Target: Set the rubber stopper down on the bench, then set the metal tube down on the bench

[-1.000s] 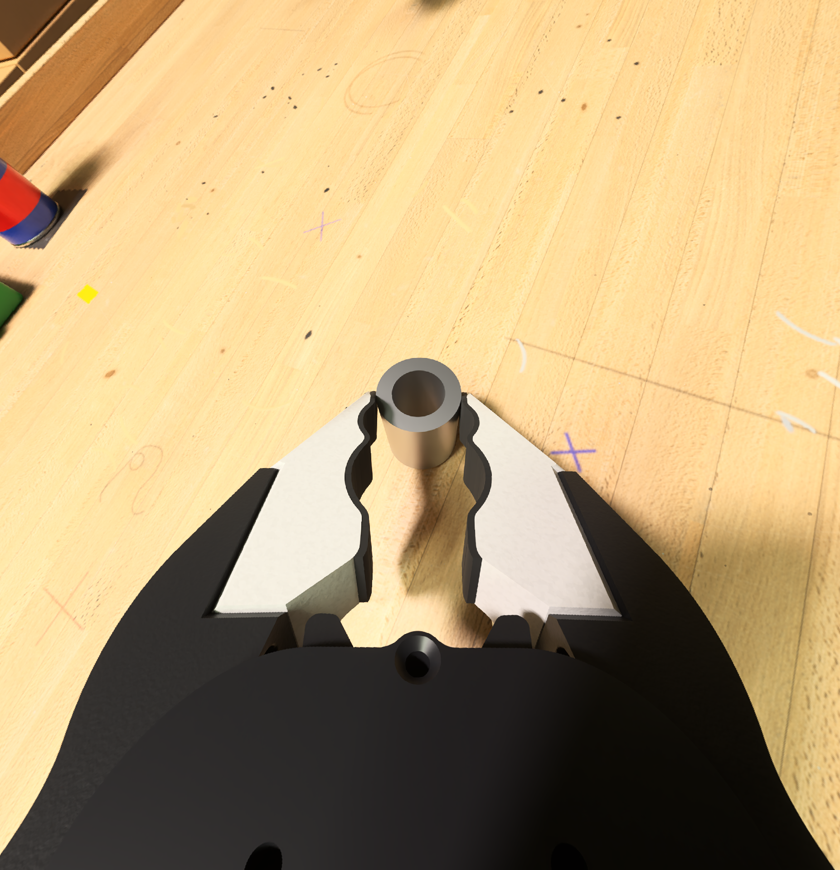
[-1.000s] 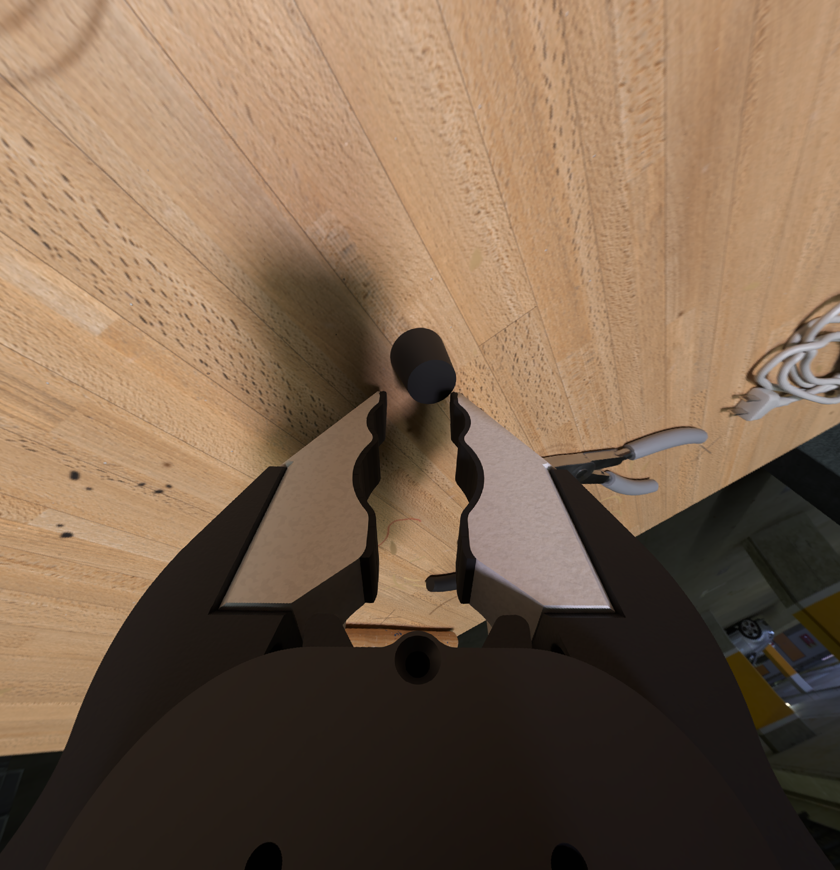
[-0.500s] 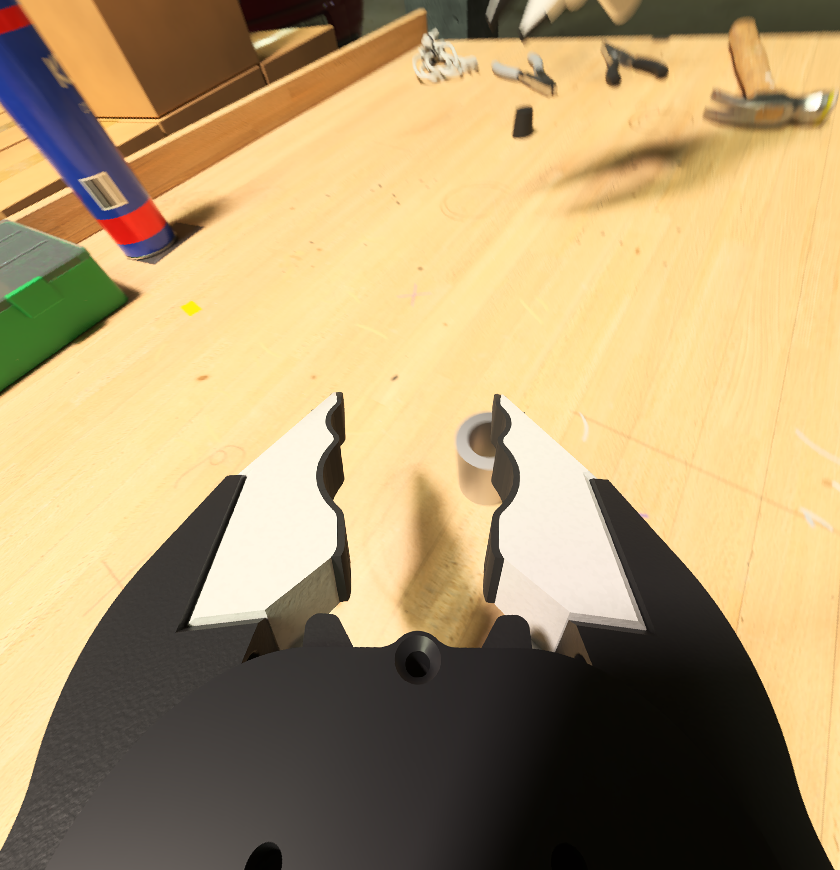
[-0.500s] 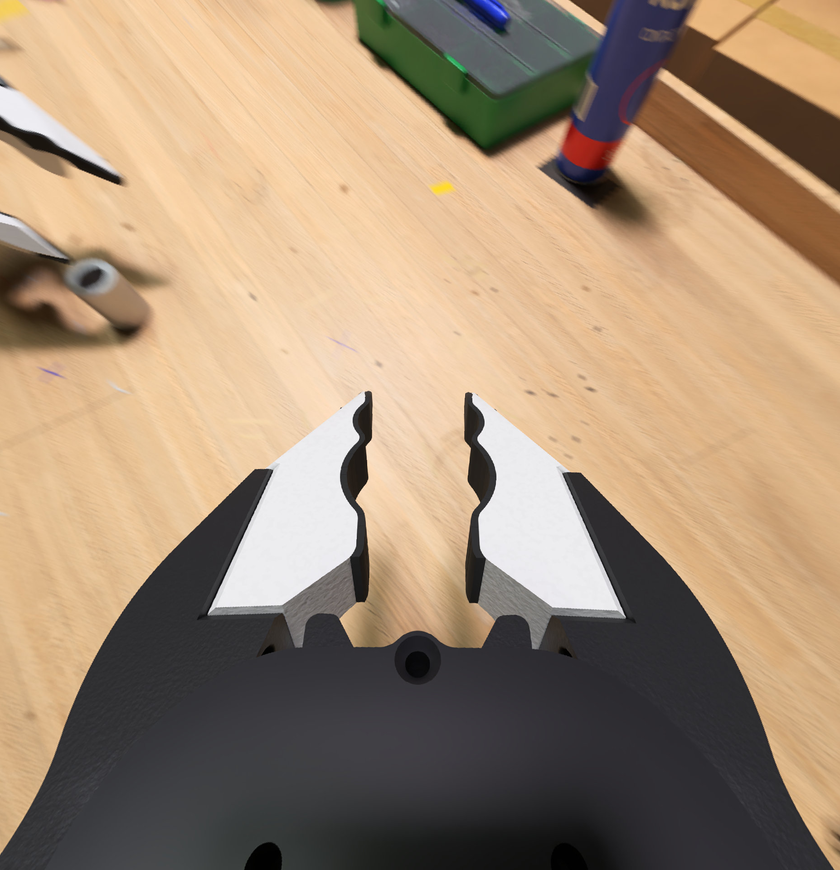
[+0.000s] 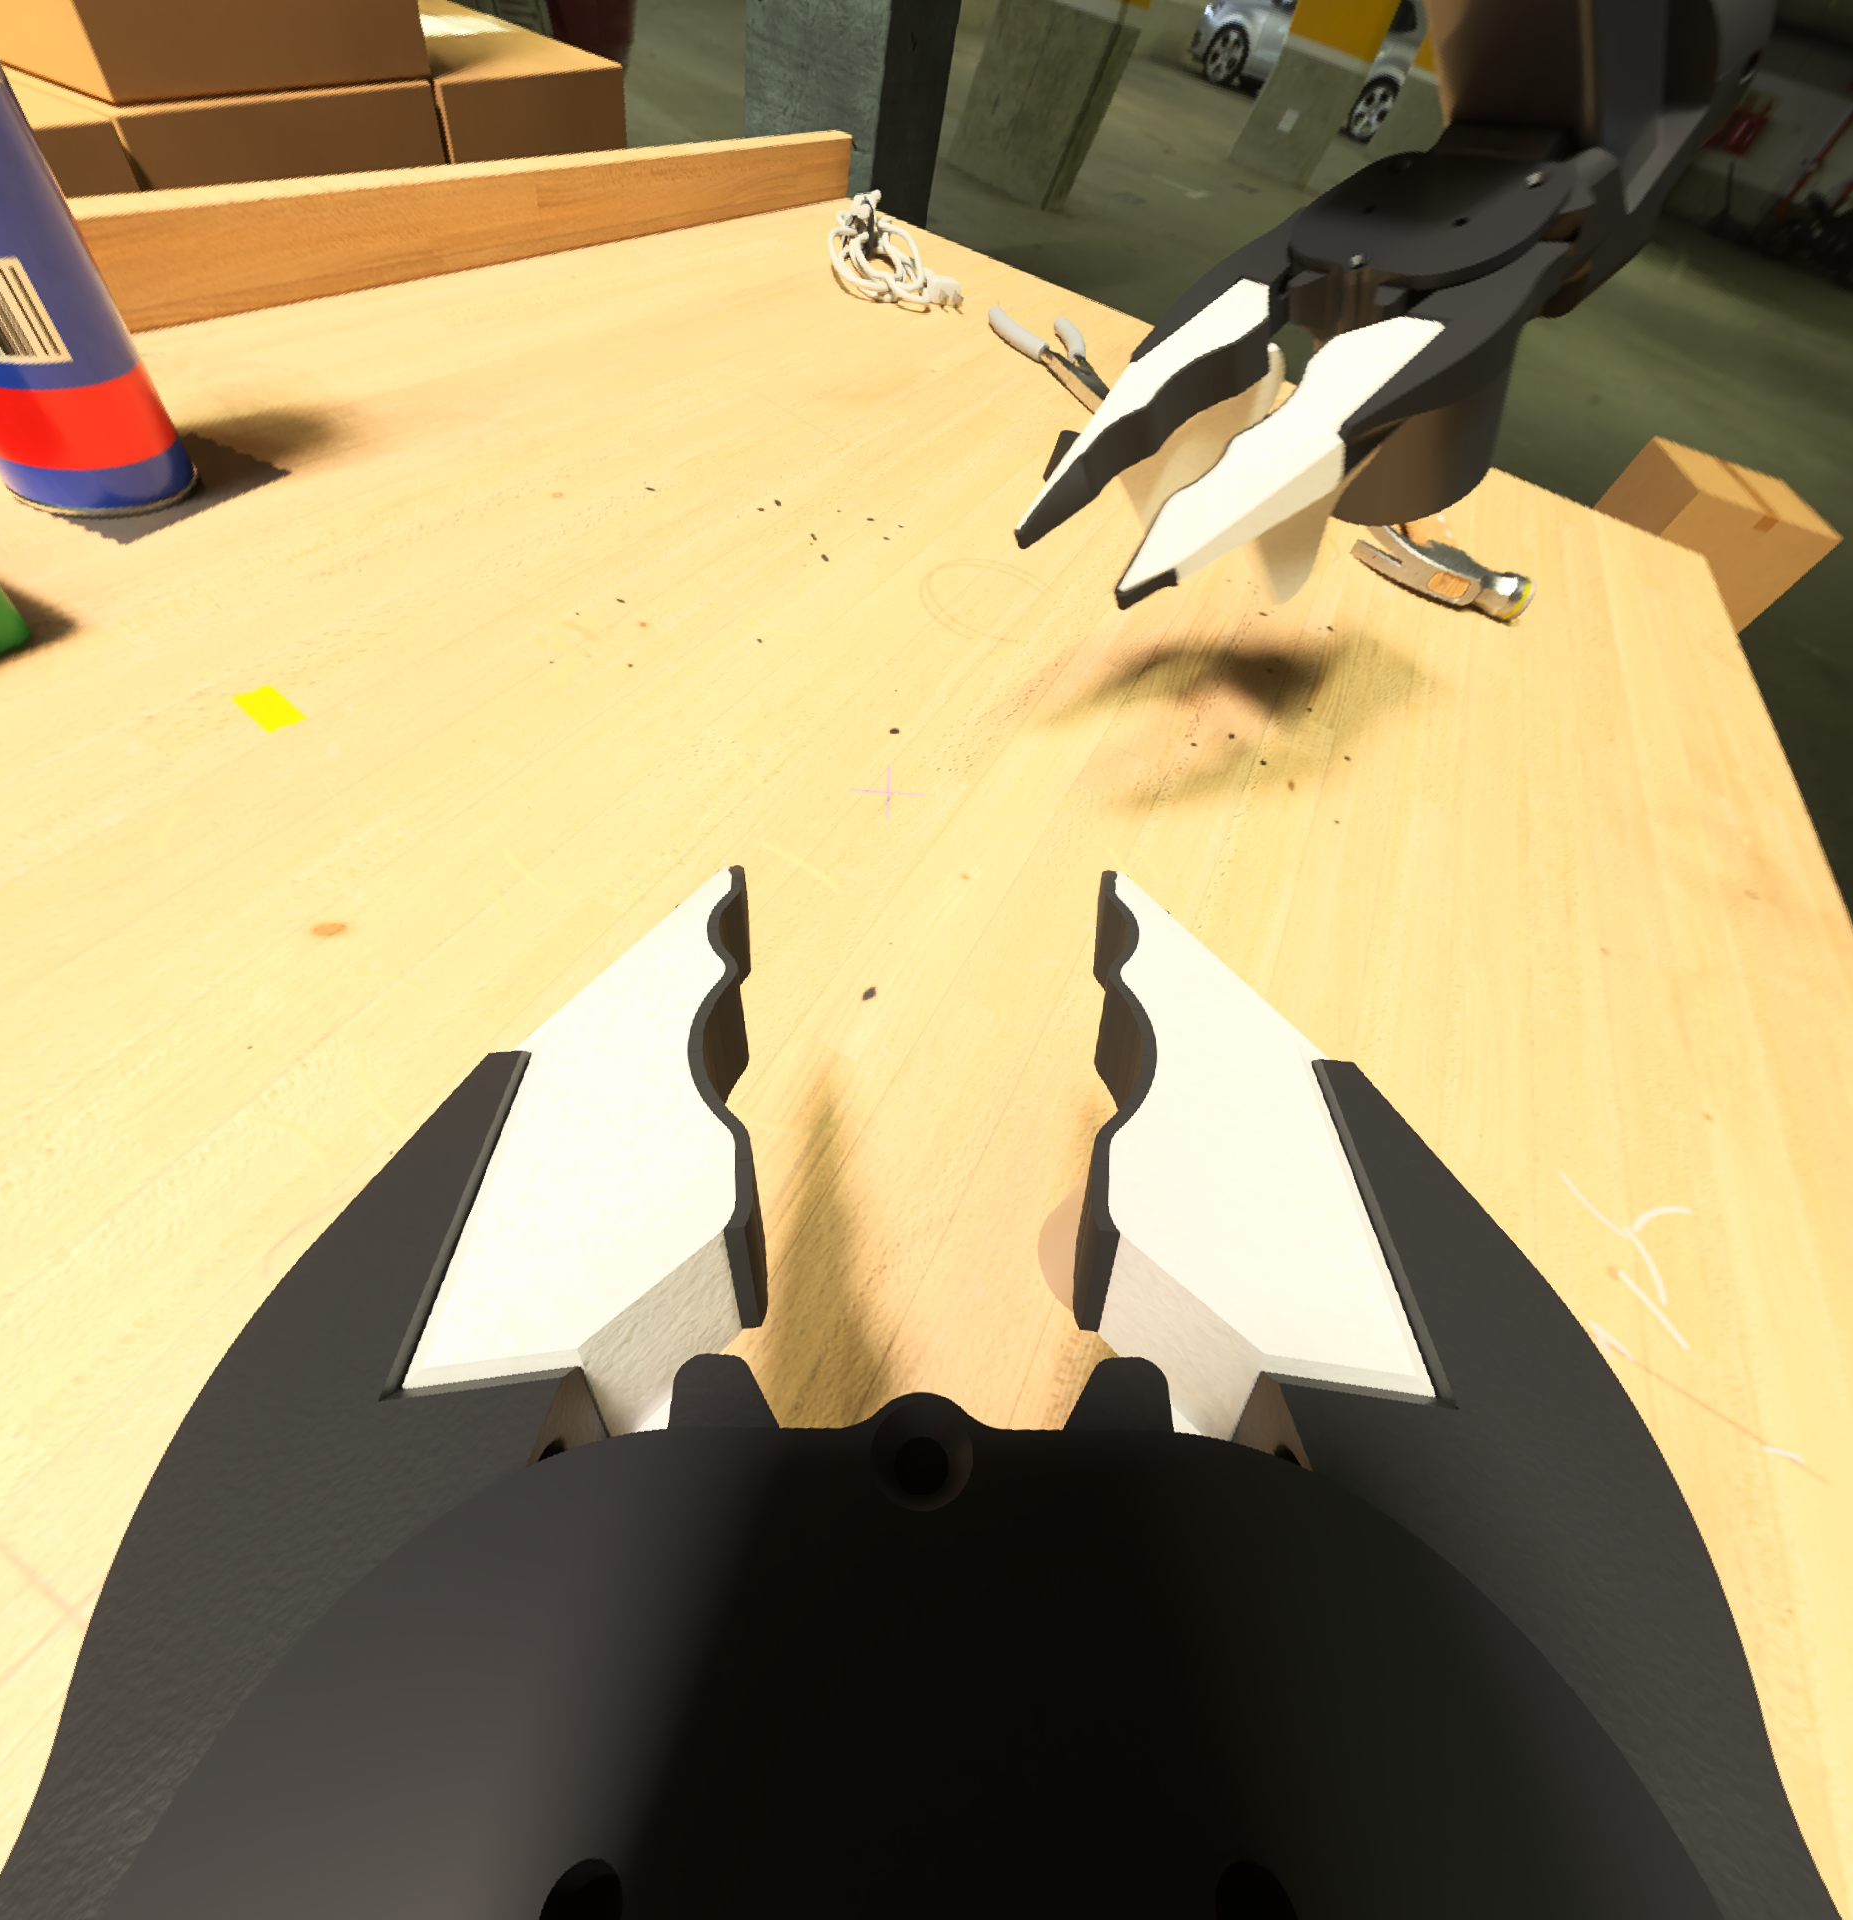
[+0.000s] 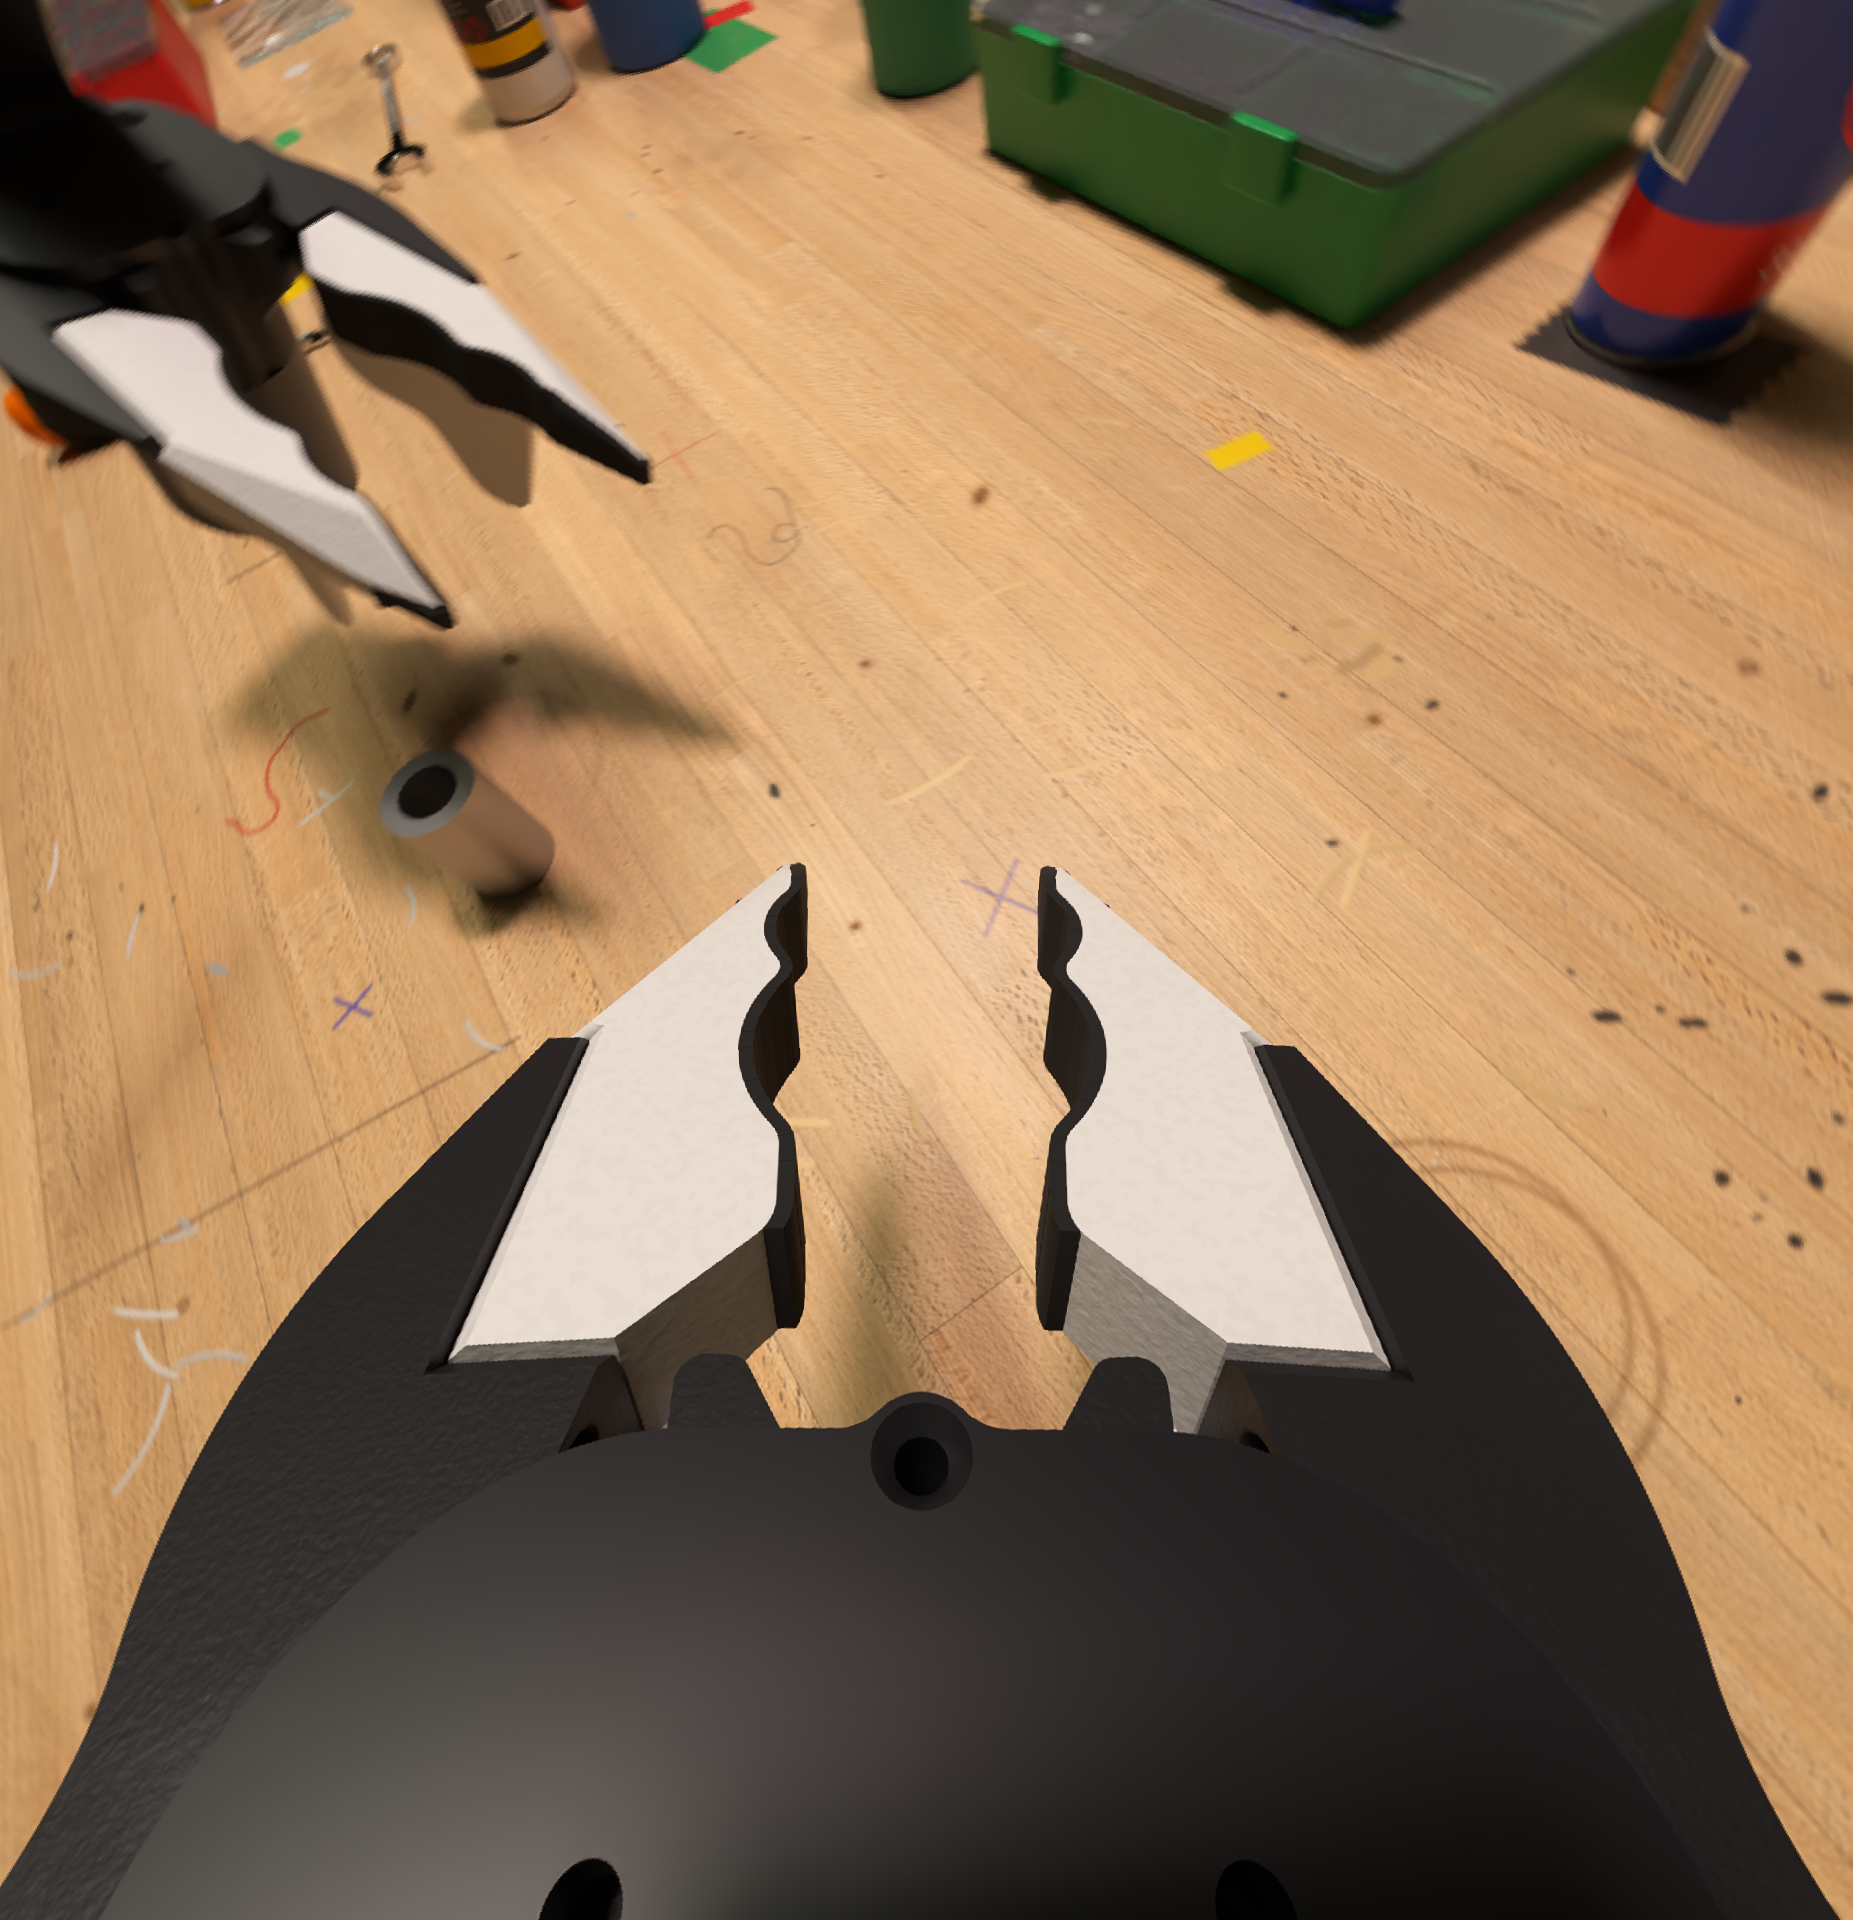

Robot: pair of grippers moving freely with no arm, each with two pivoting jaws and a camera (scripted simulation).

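The metal tube [image 6: 465, 821] is a short grey cylinder that stands on the wooden bench [image 6: 1109, 644], free of both grippers. My left gripper [image 5: 922, 883] is open and empty; in the right wrist view it [image 6: 543, 545] hovers above and behind the tube. In the left wrist view only a sliver of the tube [image 5: 1052, 1257] shows by the right finger. My right gripper [image 6: 922, 873] is open and empty above the bench, to the right of the tube; it also shows in the left wrist view [image 5: 1073, 571]. A small dark shape [image 5: 1055, 457] behind it may be the rubber stopper.
A green toolbox [image 6: 1317, 208] and a blue and red can [image 6: 1711, 239] stand across the bench. A hammer [image 5: 1452, 582], pliers [image 5: 1047, 348] and a coiled white cable [image 5: 880, 260] lie near the far edge. A wooden rail [image 5: 465, 218] borders the bench.
My left gripper opened, let go of the tube and drew back and up. My right gripper swung away from the stopper and now faces across the bench toward the tube.
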